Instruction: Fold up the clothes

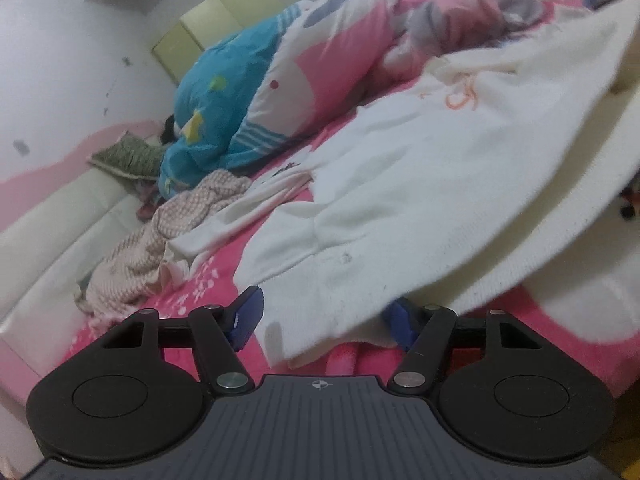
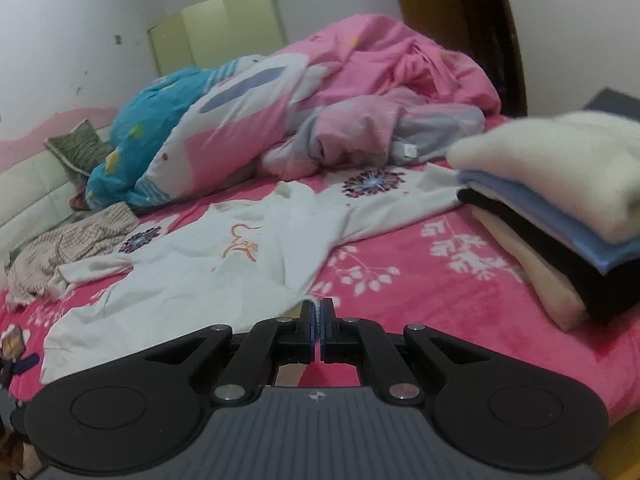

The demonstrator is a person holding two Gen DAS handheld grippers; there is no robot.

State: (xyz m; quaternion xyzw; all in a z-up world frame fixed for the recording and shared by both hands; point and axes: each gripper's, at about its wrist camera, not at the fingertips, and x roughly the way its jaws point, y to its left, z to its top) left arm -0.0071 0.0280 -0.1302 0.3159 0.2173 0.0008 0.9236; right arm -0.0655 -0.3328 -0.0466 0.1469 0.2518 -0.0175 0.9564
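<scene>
A white sweatshirt [image 2: 208,280] with an orange chest print lies spread on the pink bed sheet [image 2: 420,292]. In the right wrist view my right gripper [image 2: 319,312] is shut on the sweatshirt's near hem corner. In the left wrist view the sweatshirt [image 1: 420,184] fills the middle, its hem lifted and draped toward the right. My left gripper [image 1: 324,320] is open, its blue pads on either side of the hem edge; the right pad is partly covered by cloth.
A stack of folded clothes [image 2: 568,208], cream, blue and black, sits on the bed at the right. A crumpled checked garment [image 2: 68,248] lies at the left. Pink and blue quilts [image 2: 320,112] are heaped behind. A white padded bed edge [image 1: 52,248] runs along the left.
</scene>
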